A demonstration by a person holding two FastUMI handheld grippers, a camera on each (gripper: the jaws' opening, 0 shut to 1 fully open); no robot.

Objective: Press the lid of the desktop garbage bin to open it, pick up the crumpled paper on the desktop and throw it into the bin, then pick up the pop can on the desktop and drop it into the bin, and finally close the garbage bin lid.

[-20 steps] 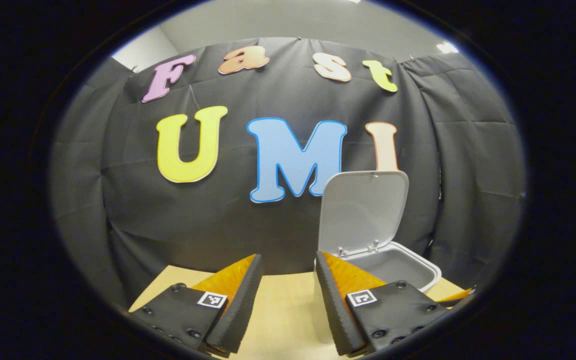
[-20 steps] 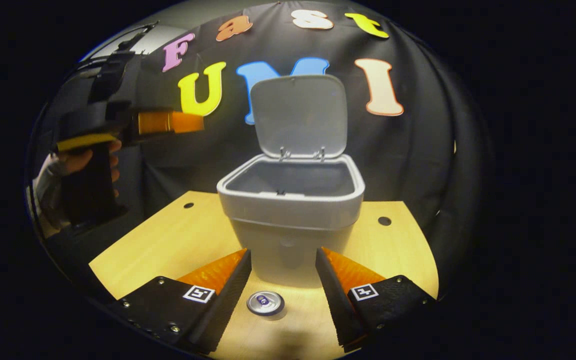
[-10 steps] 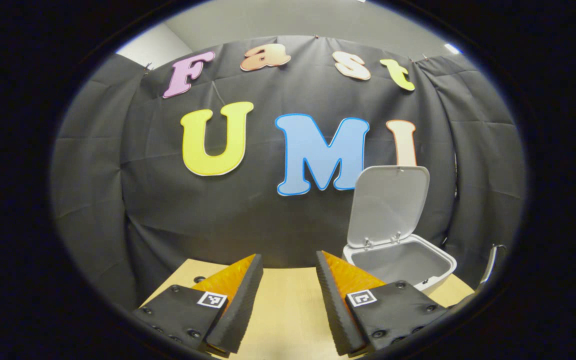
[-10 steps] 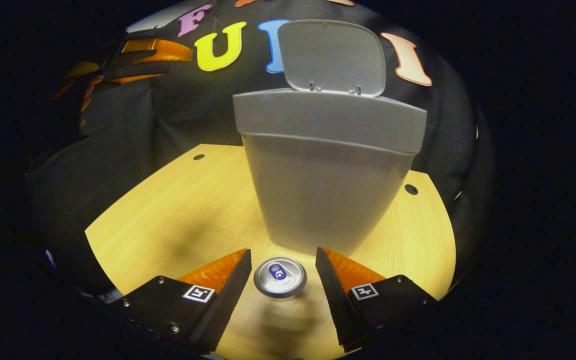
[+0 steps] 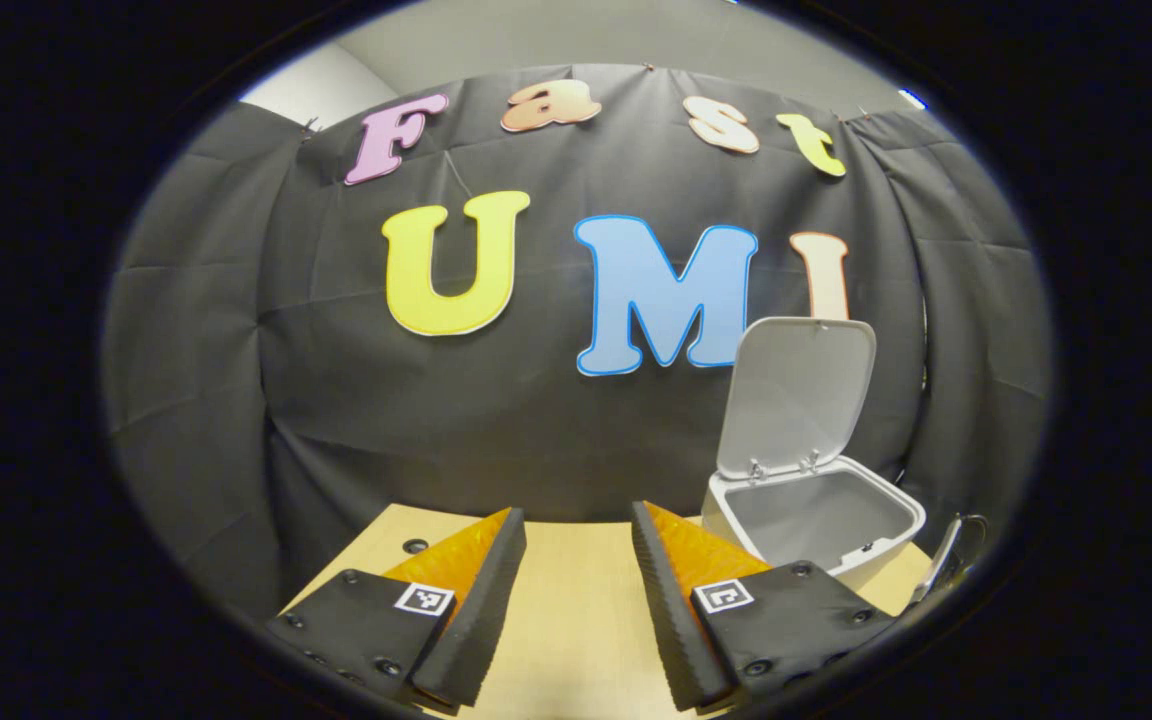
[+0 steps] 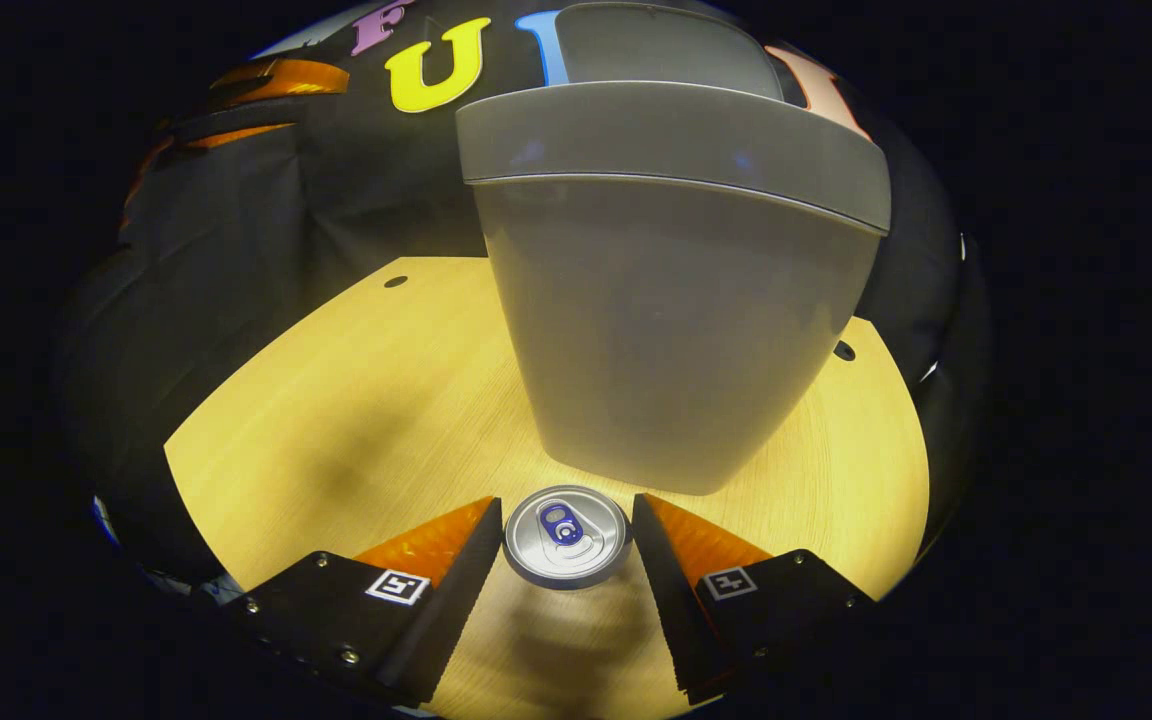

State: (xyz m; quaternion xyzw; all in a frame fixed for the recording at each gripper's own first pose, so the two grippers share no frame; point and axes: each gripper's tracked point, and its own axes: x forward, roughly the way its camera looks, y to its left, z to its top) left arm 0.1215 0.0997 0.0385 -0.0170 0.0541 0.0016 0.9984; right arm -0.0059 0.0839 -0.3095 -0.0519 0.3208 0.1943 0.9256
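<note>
The grey garbage bin (image 6: 666, 300) stands on the wooden table with its lid (image 5: 796, 395) raised upright. An upright pop can (image 6: 566, 535) with a silver top sits just in front of the bin, between the fingers of my right gripper (image 6: 566, 525). That gripper is open, its fingers close on either side of the can's top without pressing it. My left gripper (image 5: 576, 540) is open with nothing between its fingers, held above the table to the left of the bin (image 5: 811, 520). The left gripper (image 6: 256, 90) also appears blurred at the upper left of the right gripper view.
The wooden table (image 6: 356, 400) has small round holes (image 6: 395, 282) near its far corners. Black cloth walls close in behind and beside the table. A thin metal part (image 5: 946, 560) shows at the right edge of the left gripper view.
My right gripper has dropped lower and moved forward, so the can now sits between its fingers. My left gripper has shifted left, away from the bin.
</note>
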